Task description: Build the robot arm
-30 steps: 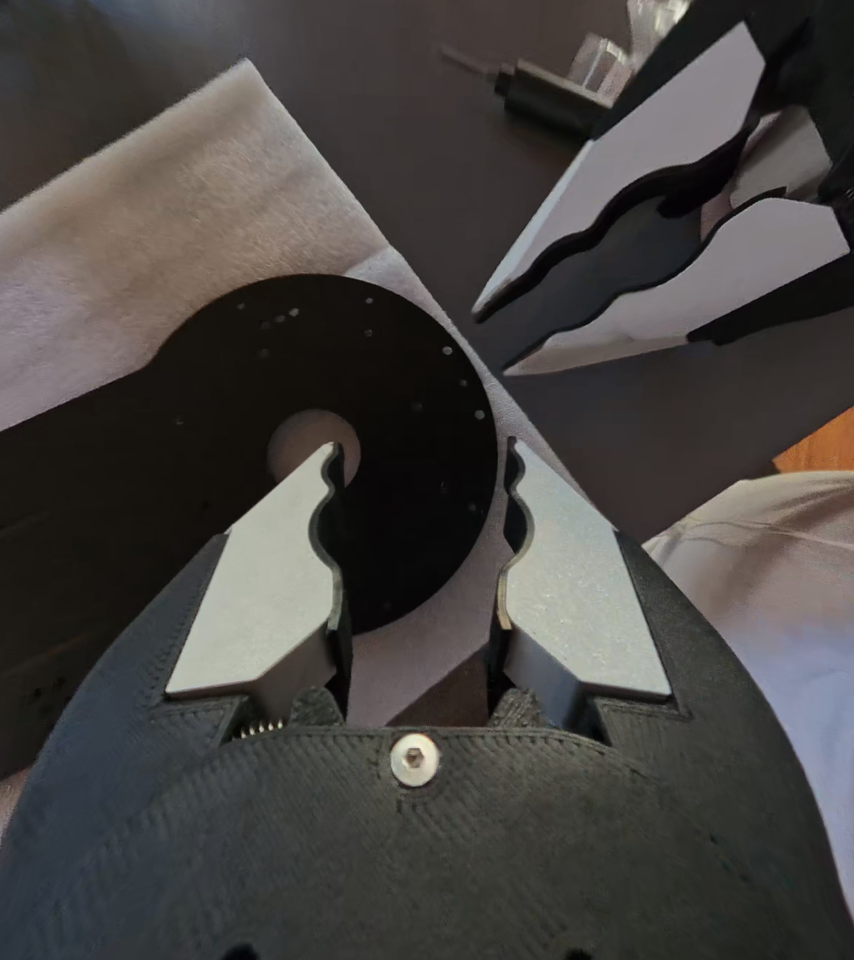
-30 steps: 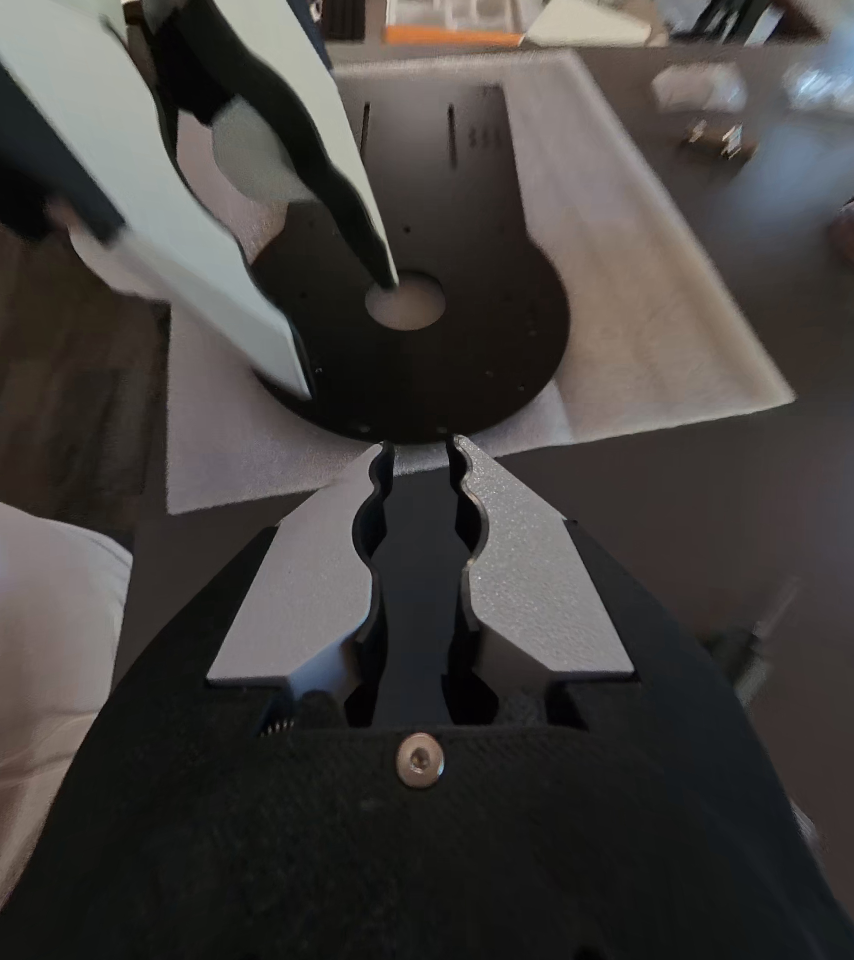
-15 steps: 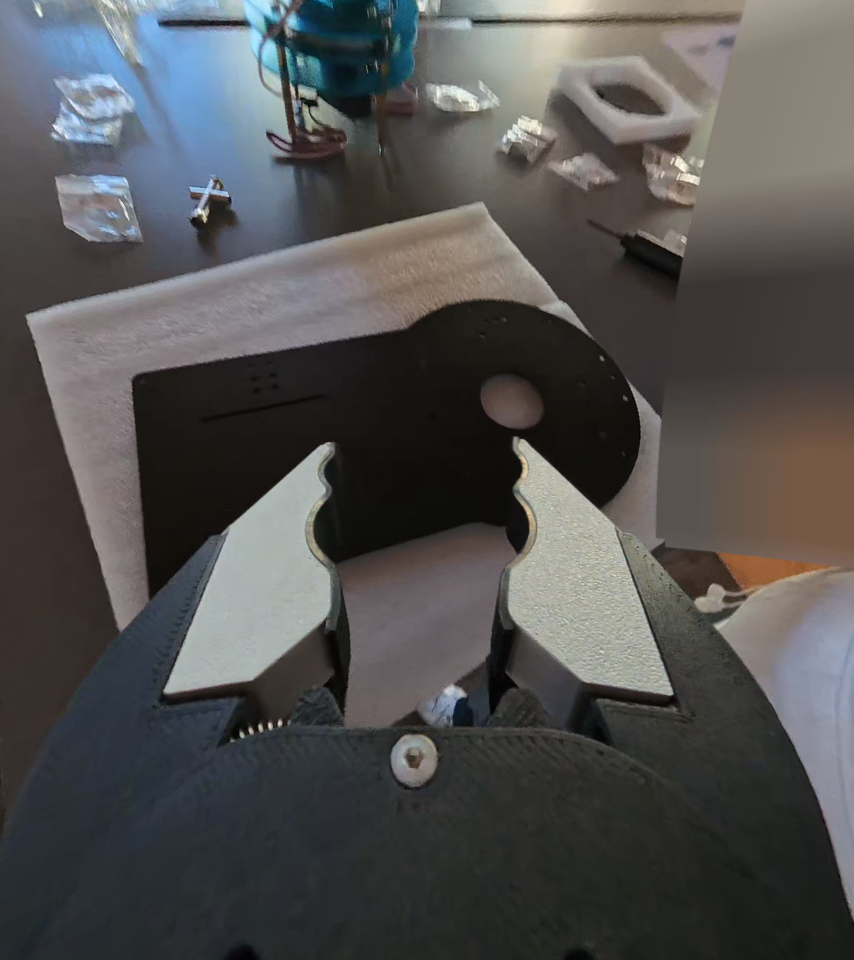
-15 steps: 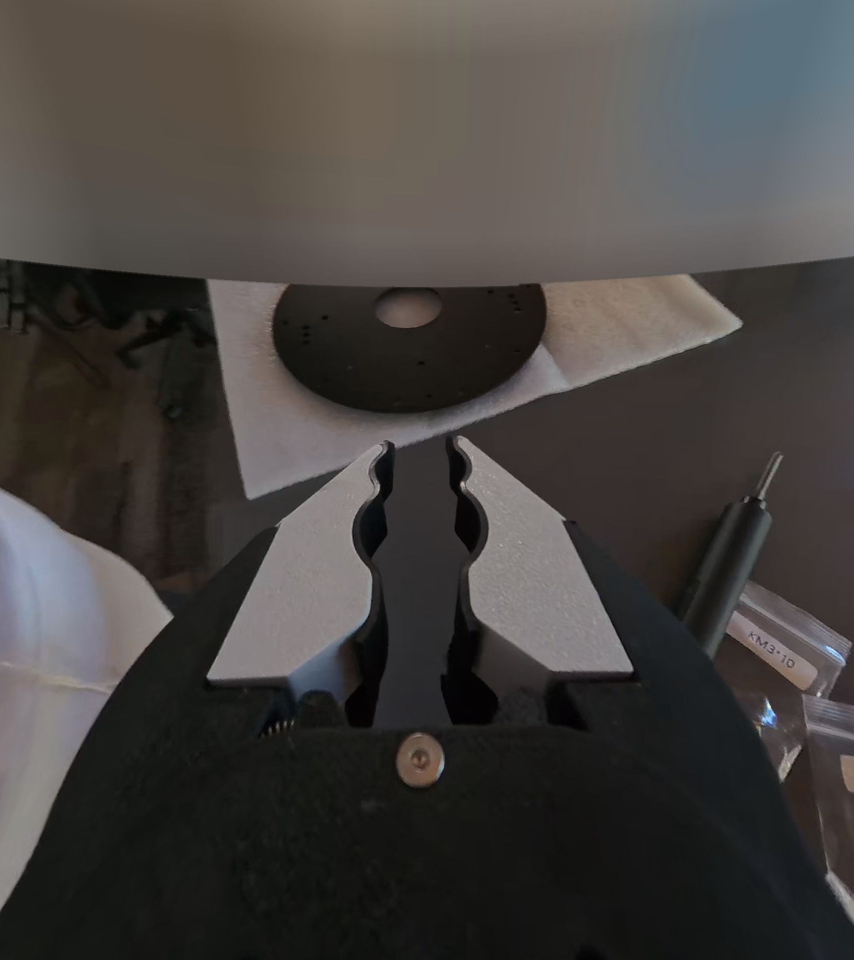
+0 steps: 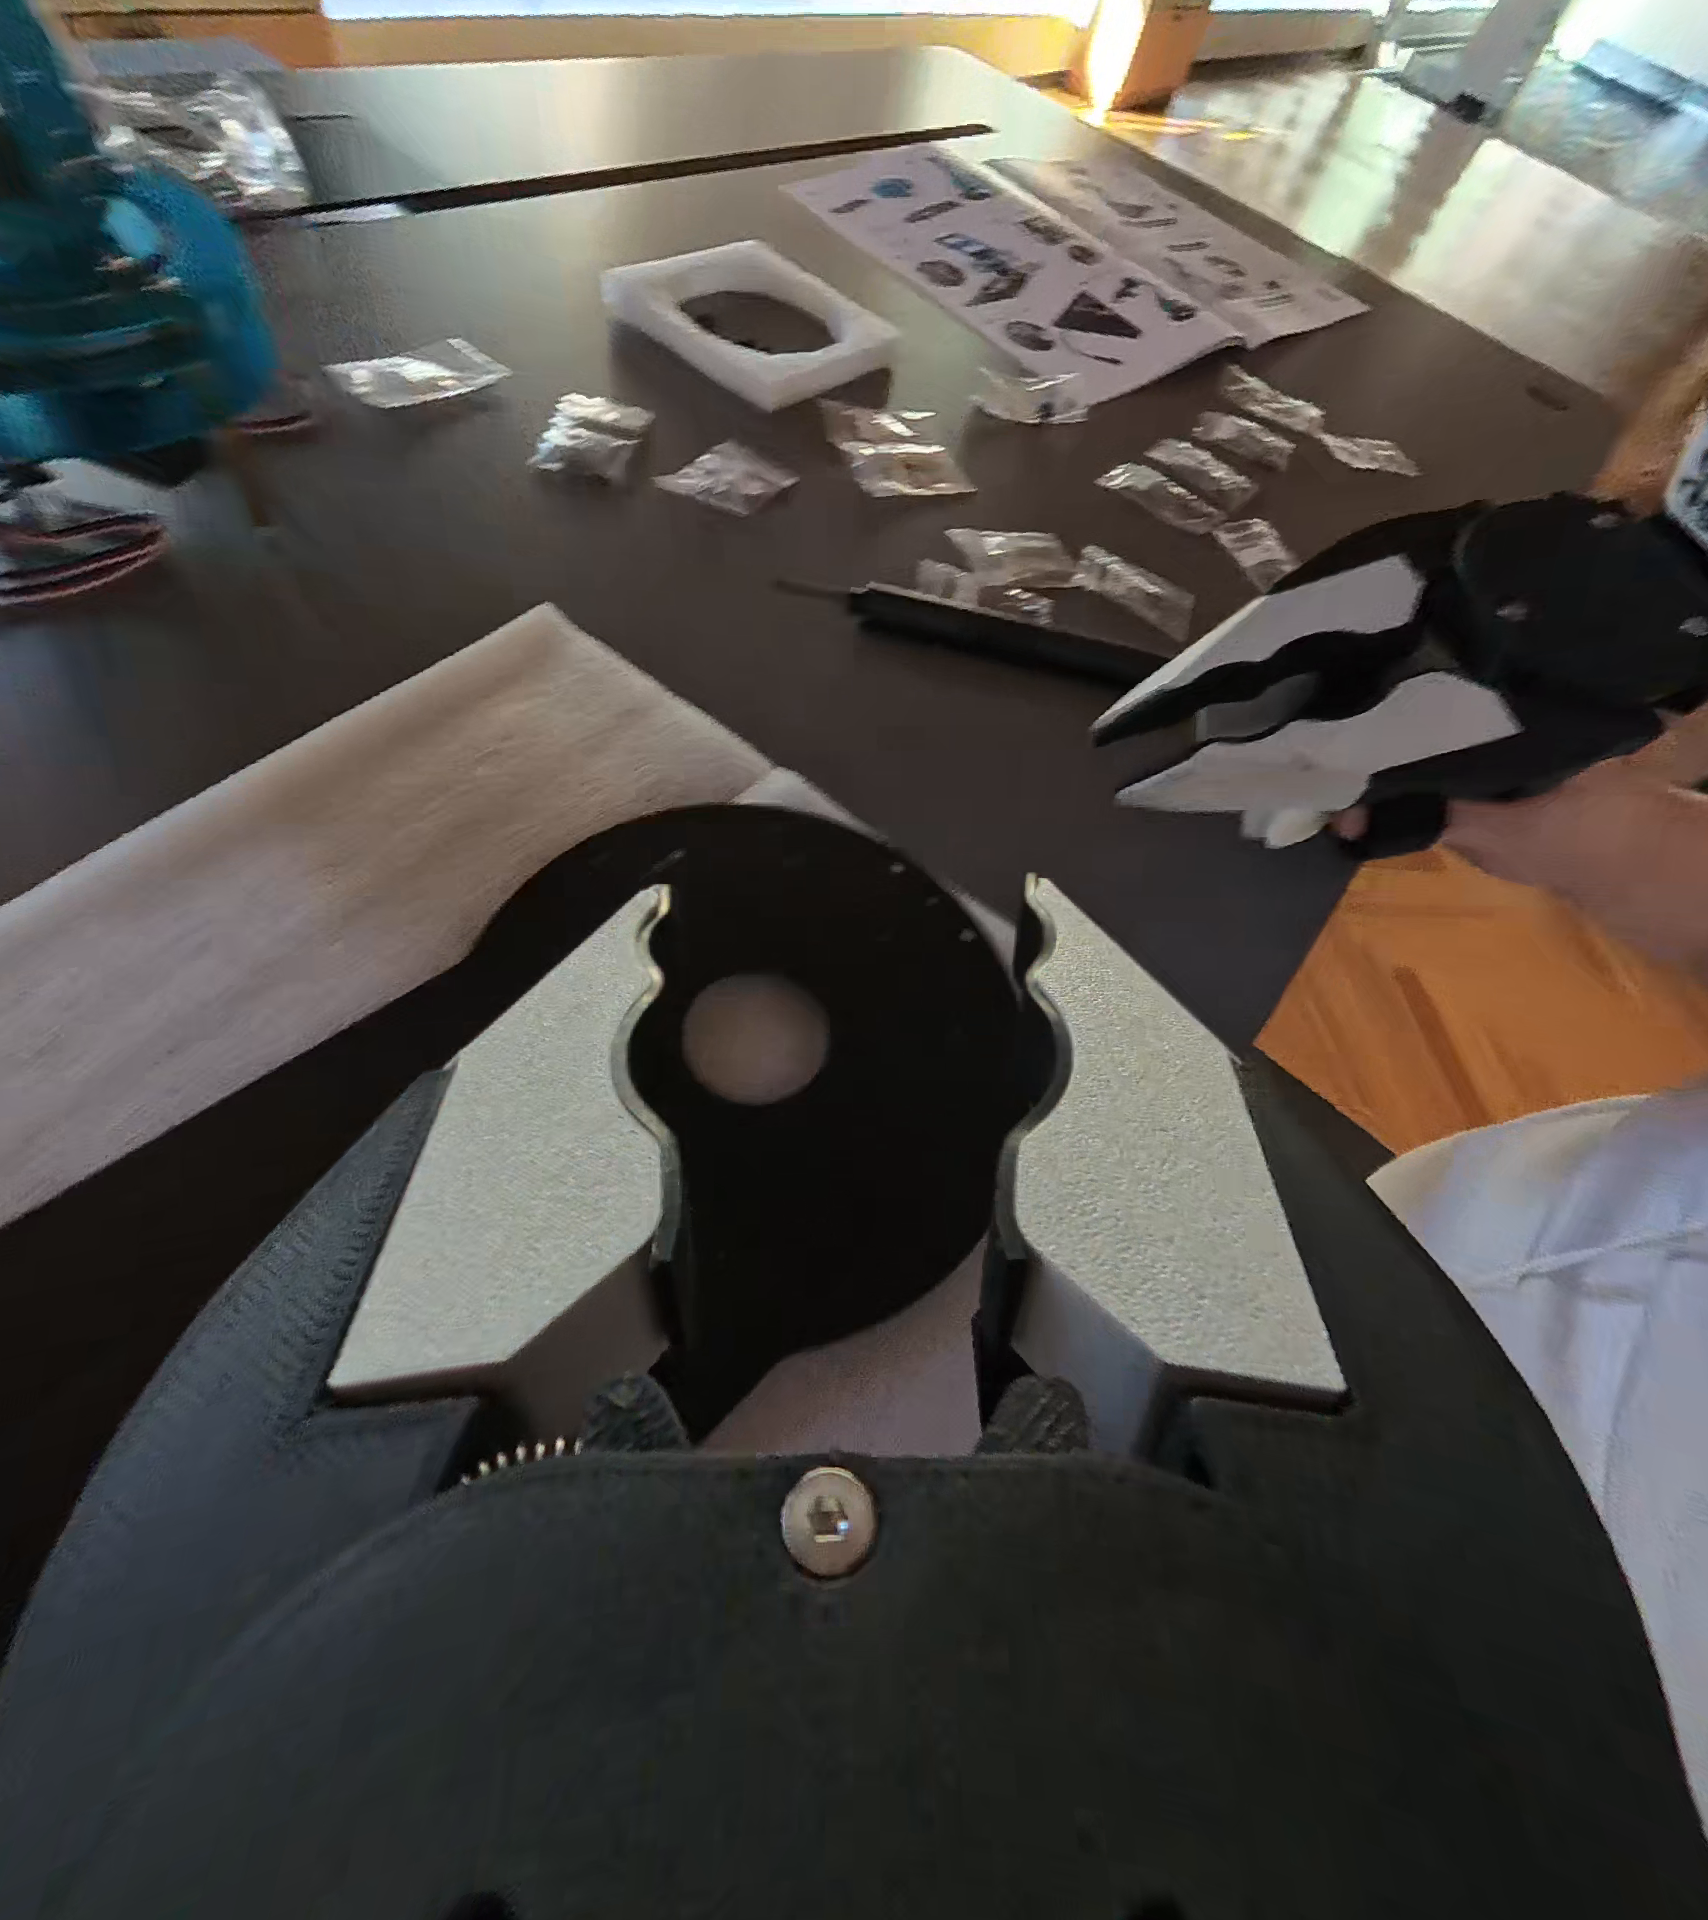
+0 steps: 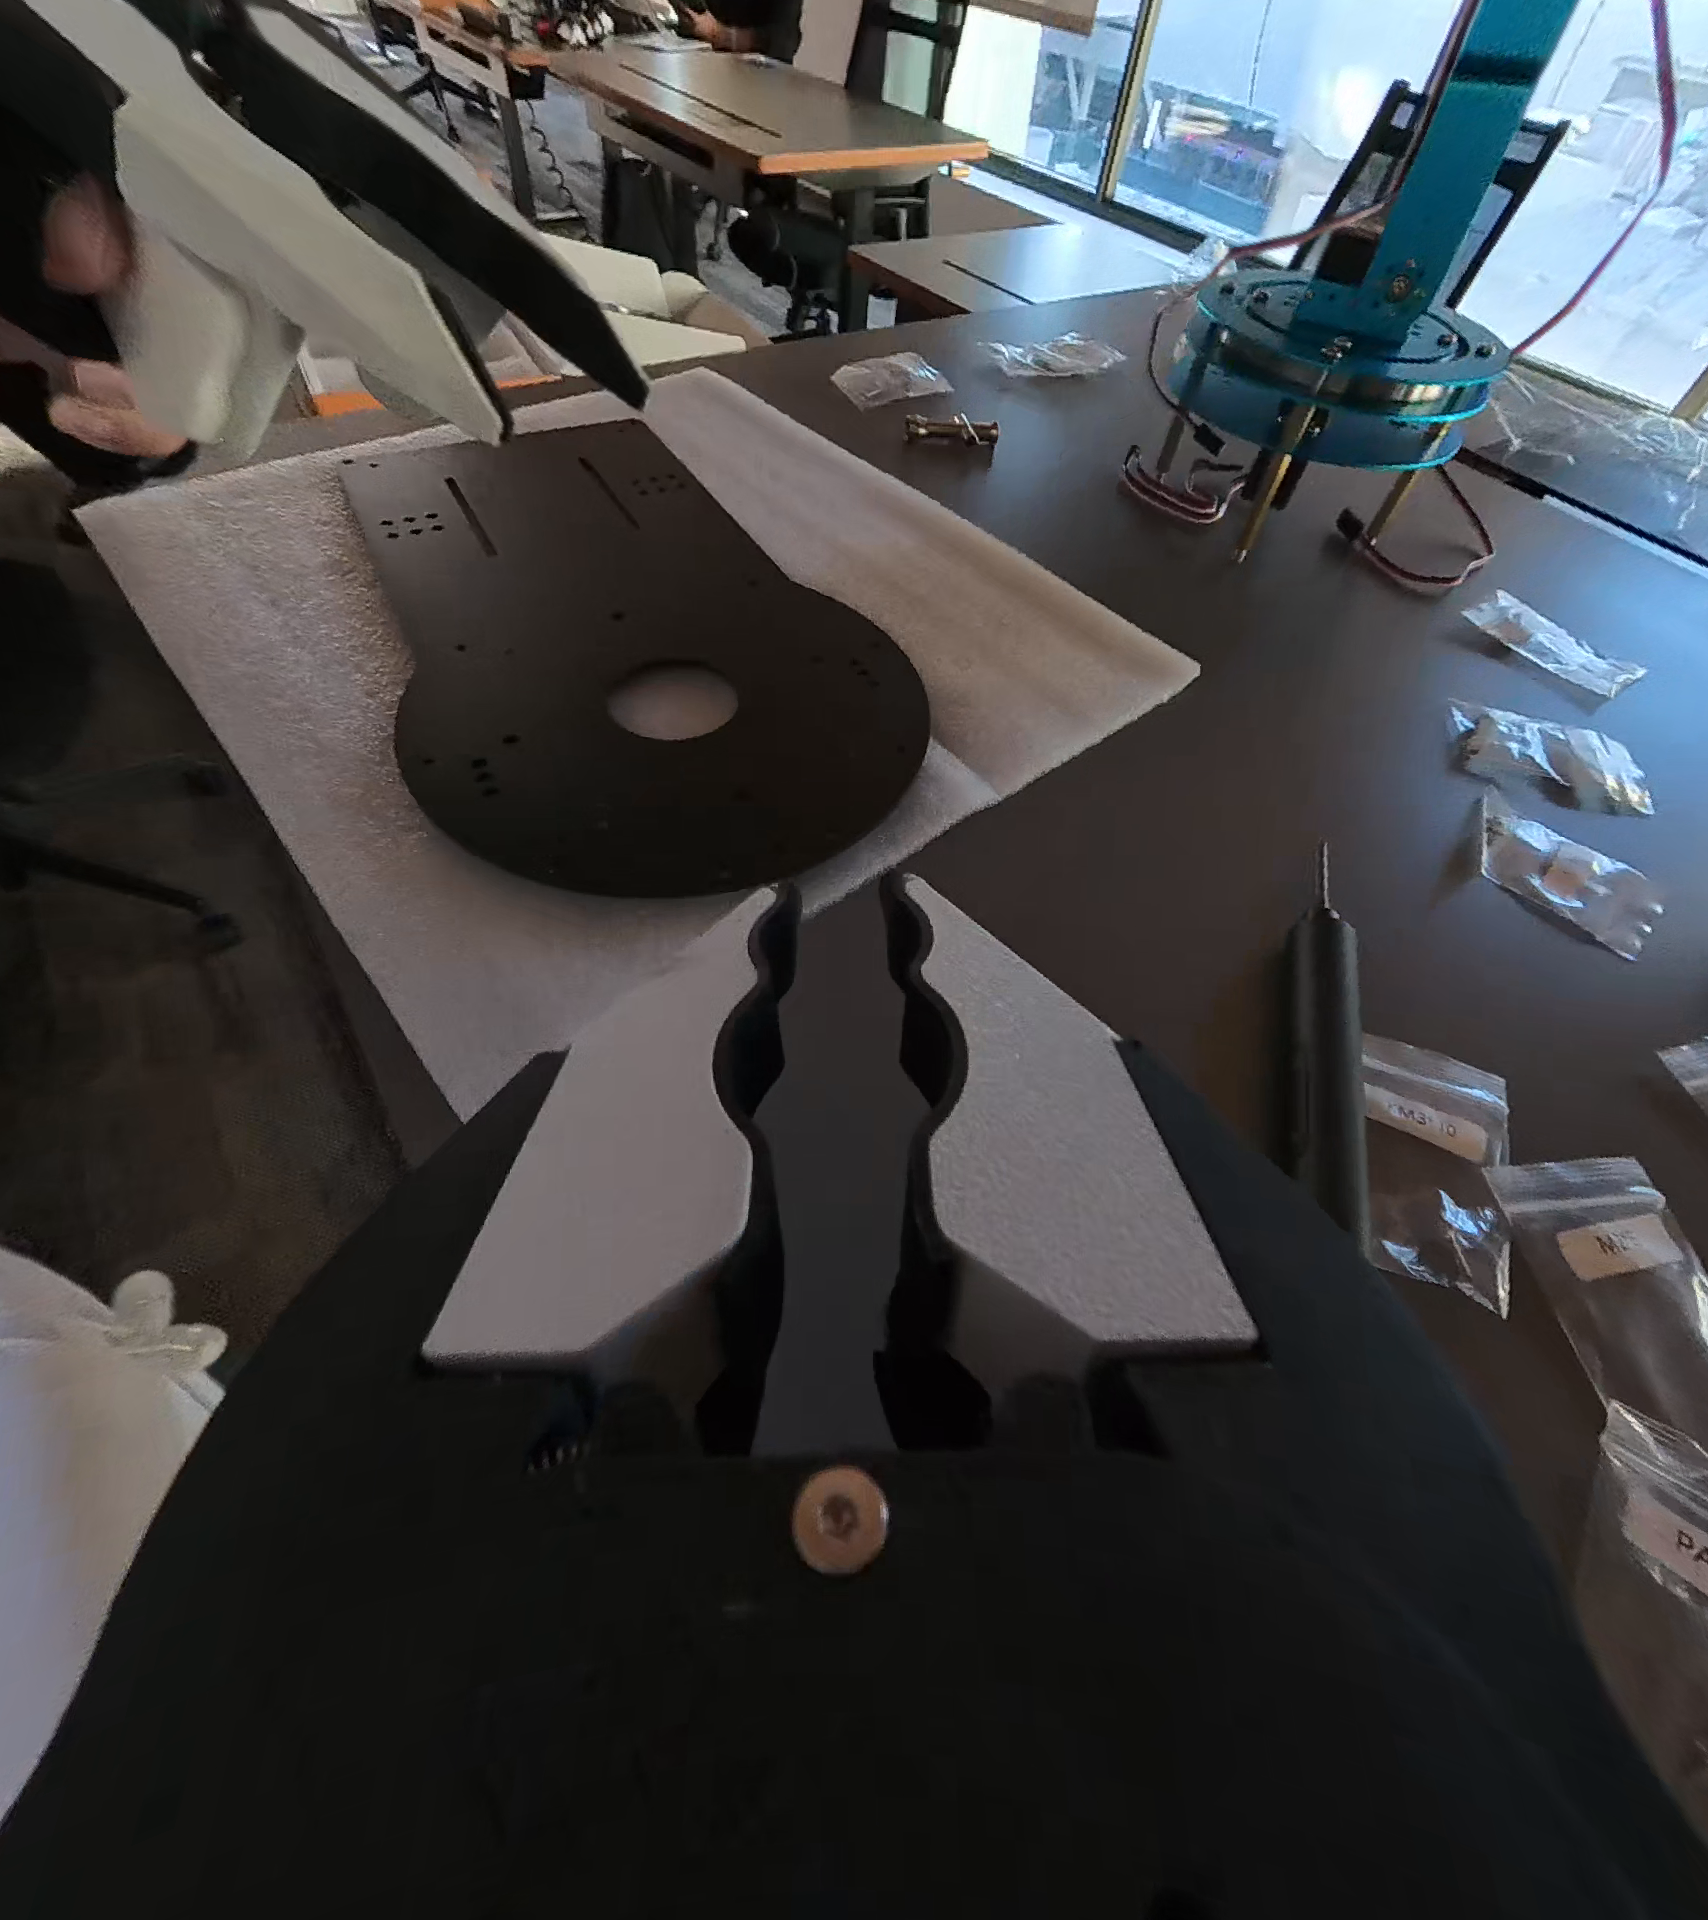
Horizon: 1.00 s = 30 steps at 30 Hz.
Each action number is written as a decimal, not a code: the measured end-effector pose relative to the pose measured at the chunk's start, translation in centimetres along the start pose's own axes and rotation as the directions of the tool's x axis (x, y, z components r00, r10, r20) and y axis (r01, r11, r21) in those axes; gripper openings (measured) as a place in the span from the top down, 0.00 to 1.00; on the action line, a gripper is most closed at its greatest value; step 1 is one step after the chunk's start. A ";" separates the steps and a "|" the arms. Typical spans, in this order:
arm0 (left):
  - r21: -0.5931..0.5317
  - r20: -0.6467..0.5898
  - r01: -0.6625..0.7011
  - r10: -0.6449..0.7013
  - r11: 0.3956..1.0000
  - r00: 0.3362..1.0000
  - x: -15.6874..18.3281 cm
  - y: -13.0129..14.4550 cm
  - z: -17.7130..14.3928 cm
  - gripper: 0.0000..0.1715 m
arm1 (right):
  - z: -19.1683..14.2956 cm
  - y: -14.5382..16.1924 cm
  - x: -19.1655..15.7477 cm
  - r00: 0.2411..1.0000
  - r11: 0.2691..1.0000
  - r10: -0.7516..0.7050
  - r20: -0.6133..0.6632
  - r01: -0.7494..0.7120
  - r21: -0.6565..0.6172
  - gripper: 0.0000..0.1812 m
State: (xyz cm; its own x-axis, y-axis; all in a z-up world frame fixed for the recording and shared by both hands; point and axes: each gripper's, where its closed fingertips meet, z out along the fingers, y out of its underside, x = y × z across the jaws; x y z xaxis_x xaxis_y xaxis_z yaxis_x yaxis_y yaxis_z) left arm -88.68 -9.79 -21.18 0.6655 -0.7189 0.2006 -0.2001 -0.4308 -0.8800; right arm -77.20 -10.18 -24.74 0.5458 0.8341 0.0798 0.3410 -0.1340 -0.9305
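A flat black plate [image 6: 621, 665] with a round end and a centre hole lies on a white foam sheet [image 6: 985, 613] on the dark table. My left gripper [image 5: 845, 904] is open and empty, held above the plate. The plate's round end [image 5: 829, 1143] shows between its fingers. In the right wrist view the left gripper [image 6: 569, 414] hovers over the plate's far straight end. My right gripper [image 6: 839, 896] is empty, its jaws only a little apart. It sits just short of the plate's round edge and shows at the right in the left wrist view [image 5: 1115, 764].
A blue robot arm base [image 6: 1349, 353] with wires stands at the back. A black screwdriver [image 6: 1323, 1049] and several small clear bags of parts [image 6: 1556, 758] lie right of the foam. A white foam frame [image 5: 746, 322] and a printed sheet [image 5: 1068, 249] lie farther off. My left gripper's tips are some 25 centimeters from the blue robot arm base [image 6: 1349, 353]. The left camera catches it too, in the left wrist view [image 5: 124, 275].
The right gripper has drawn back from the left gripper and away from the plate's edge. The left gripper has shifted so the plate's round end lies between its fingers. Jaw openings are unchanged.
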 end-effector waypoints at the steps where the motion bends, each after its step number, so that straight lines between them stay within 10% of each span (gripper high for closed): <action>1: 0.002 -0.032 -0.004 0.004 1.000 0.999 0.9 -0.5 0.9 0.64 | 0.0 0.1 0.1 1.000 1.000 0.004 -0.002 -0.004 -0.008 0.91; 11: -0.028 0.047 -0.120 0.121 0.992 0.991 5.3 -6.2 8.0 0.53 | -7.0 1.0 -0.3 0.996 0.995 0.093 0.009 -0.094 0.047 0.89; 22: -0.178 0.291 -0.015 0.067 0.984 0.954 5.9 -0.8 9.5 0.48 | -13.0 3.6 -0.3 0.988 0.989 0.132 0.078 -0.137 0.059 0.84; 30: -0.293 0.402 0.032 0.093 0.956 0.911 3.3 4.7 5.5 0.38 | -9.9 0.5 1.3 0.957 0.961 -0.263 0.124 0.249 0.119 0.82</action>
State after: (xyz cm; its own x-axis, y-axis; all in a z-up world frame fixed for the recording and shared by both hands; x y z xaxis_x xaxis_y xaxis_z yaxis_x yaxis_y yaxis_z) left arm -83.48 -11.19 -26.97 0.8768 -0.4754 -0.0723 -0.3807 -0.5945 -0.7083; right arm -68.75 -14.42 -21.60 0.3378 0.8995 0.2772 0.3723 0.1428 -0.9170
